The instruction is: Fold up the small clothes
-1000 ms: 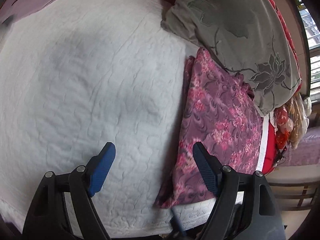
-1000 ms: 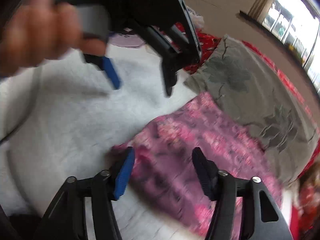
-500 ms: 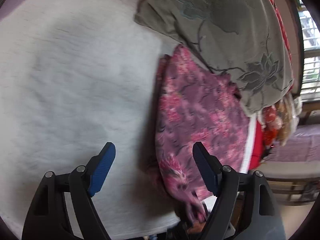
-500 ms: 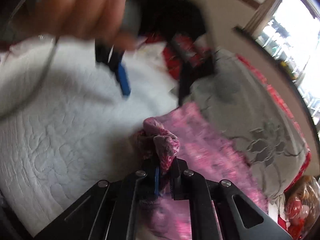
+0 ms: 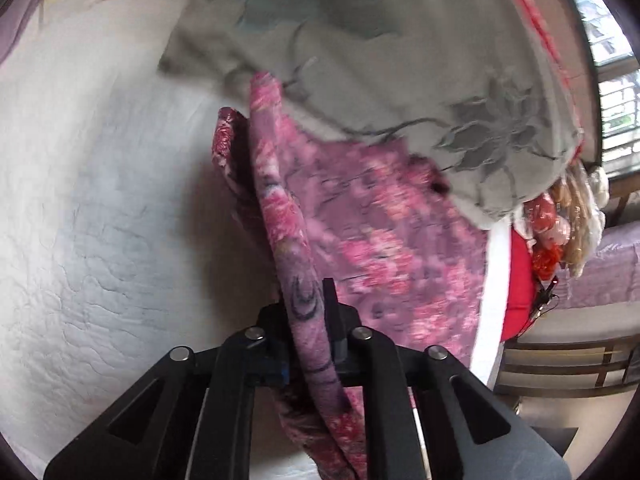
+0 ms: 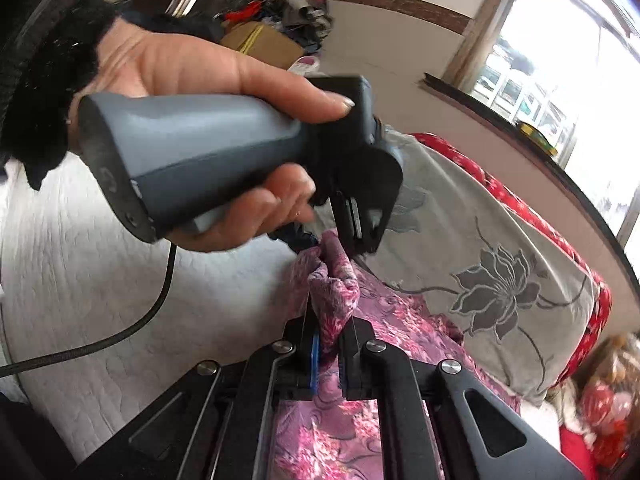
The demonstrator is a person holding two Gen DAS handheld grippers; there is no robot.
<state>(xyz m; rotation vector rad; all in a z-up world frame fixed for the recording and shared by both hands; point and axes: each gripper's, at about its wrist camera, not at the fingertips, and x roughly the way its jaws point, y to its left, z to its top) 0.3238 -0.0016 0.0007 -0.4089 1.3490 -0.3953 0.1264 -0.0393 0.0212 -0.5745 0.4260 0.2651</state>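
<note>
A purple garment with pink flowers (image 5: 384,248) lies on the white quilted bed (image 5: 100,208), partly under a grey flowered cushion. My left gripper (image 5: 306,316) is shut on the garment's near edge and lifts a fold of it. My right gripper (image 6: 328,340) is shut on another bunched part of the same garment (image 6: 400,328), close beside the left gripper (image 6: 352,236), which shows in the right wrist view held by a hand (image 6: 192,68).
A grey cushion with a flower print (image 5: 400,60) overlaps the garment's far side. A red patterned cover (image 6: 520,204) lies behind it by the window. The bed's right edge (image 5: 486,300) drops to a wooden bench. A cable (image 6: 120,332) trails over the quilt.
Both grippers were open a second ago. The right shut on the garment first, then the left closed on its edge, and the cloth is lifted off the quilt.
</note>
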